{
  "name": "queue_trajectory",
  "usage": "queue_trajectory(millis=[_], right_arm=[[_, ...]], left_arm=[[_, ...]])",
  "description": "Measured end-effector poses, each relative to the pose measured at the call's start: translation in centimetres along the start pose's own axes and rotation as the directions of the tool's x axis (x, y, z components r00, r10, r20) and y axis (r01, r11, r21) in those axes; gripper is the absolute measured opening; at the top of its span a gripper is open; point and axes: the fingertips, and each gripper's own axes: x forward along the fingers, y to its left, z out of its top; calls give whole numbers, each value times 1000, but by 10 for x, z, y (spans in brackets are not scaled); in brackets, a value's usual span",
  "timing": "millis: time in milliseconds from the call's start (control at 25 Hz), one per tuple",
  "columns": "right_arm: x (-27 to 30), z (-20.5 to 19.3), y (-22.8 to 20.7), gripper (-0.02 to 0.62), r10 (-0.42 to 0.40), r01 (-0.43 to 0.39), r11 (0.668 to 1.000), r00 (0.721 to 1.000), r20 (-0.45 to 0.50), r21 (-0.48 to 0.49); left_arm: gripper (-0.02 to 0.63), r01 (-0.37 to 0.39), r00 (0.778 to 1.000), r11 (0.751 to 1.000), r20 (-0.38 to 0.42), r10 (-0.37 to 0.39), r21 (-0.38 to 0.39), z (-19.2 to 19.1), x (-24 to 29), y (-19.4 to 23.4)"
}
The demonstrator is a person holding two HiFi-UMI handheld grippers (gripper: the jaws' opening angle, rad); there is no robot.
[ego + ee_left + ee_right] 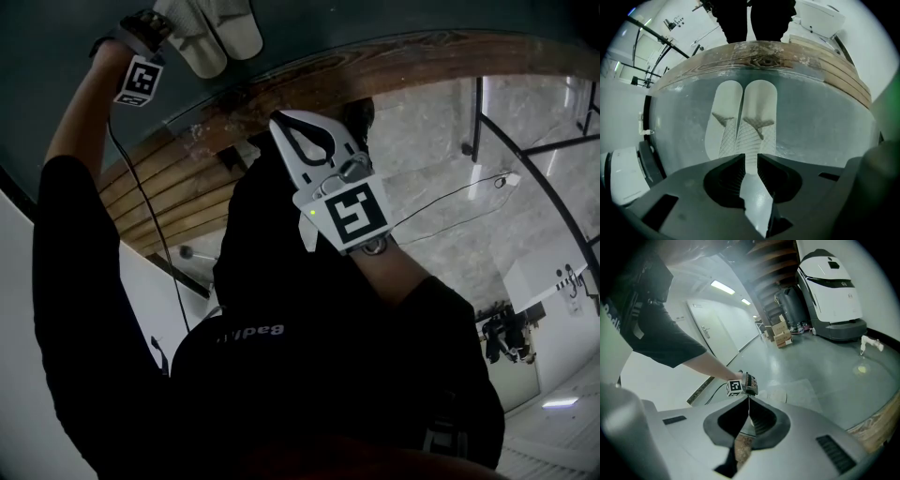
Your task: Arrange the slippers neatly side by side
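And here's the pair of flat white cloth slippers (757,108), lying side by side on the round glass-topped bench with its wooden rim (820,122). Their long edges touch and their far ends sit level near that rim. The left claw (750,157) hangs steeply over the near end of the right-hand slipper, jaws a narrow gap apart and pads pressing on nothing (the slipper shows through the gap, but it's released). The right claw (749,398) is held well apart from the slippers, clenched on nothing and looking across at the left one. By my reading the arranging is as good as done, and this is the let-go. What comes next calls for a clean, straight lift of the left claw, with no brush against the slipper to skew it, then perhaps a check that the near ends line up.
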Motion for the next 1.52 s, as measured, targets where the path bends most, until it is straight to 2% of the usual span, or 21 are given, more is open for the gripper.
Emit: queue_trajectory(millis=[80,200,280,320,360,440,520,560,680,720,800,840,960,1000,1080,1200,1240,1280,1360,1440,1520], right_arm=[[-12,9,8,0,6,-6,1000,1000,-4,-12],[-33,29,20,0,12,-12,1000,1000,-7,-27],[-49,45,30,0,25,-25,999,1000,-14,-36],[-57,52,35,0,35,-36,998,999,-10,-51],[-66,58,40,0,46,-46,997,999,-4,-68],[-86,69,54,0,63,-63,994,998,-3,-87],[-108,79,68,0,78,-79,992,997,-11,-96],[-118,85,73,0,84,-85,991,996,-14,-106],[-148,105,89,0,93,-96,983,995,-24,-159],[-157,113,94,0,96,-99,980,995,-30,-170],[-171,129,104,0,107,-112,975,994,-36,-192],[-177,138,111,0,118,-121,970,993,-27,-210],[-199,163,137,0,157,-155,954,988,-11,-256],[-207,167,145,0,170,-167,946,985,-13,-276],[-217,175,153,0,205,-197,925,979,-10,-326],[-230,196,164,0,242,-225,903,970,1,-365],[-236,203,170,0,251,-234,901,968,-1,-365],[-241,208,175,0,257,-240,899,966,-4,-366],[-250,217,180,0,263,-243,887,965,-4,-394],[-259,228,186,0,283,-253,875,959,11,-413],[-272,242,191,0,309,-268,869,950,34,-417]], left_arm=[[54,-16,1000,995,-27,14,-99,-2,-19,7],[54,-58,998,966,-53,46,-252,6,-57,20],[54,-92,995,927,-66,73,-364,14,-88,28],[54,-111,993,893,-76,87,-437,16,-105,31],[54,-127,992,846,-86,97,-518,18,-122,34],[54,-148,989,722,-93,116,-676,29,-159,35],[54,-155,986,595,-88,140,-789,49,-199,35],[54,-154,985,545,-85,151,-824,62,-217,36],[54,-150,982,430,-83,169,-891,102,-266,35],[54,-154,980,373,-93,177,-915,111,-282,36],[54,-163,974,239,-117,194,-957,122,-310,42],[54,-171,970,185,-132,203,-968,125,-323,46],[54,-202,956,69,-181,229,-977,132,-363,61],[54,-213,949,16,-203,239,-977,132,-377,67],[54,-230,931,-134,-258,259,-964,122,-401,80],[54,-182,904,-396,-311,293,-900,108,-438,92],[54,-163,894,-455,-326,307,-875,107,-453,95],[54,-154,881,-493,-345,324,-856,108,-470,99],[54,-154,839,-540,-398,371,-828,106,-508,113],[54,-130,779,-603,-457,429,-787,100,-553,136],[54,-88,706,-661,-515,486,-745,92,-599,163]])
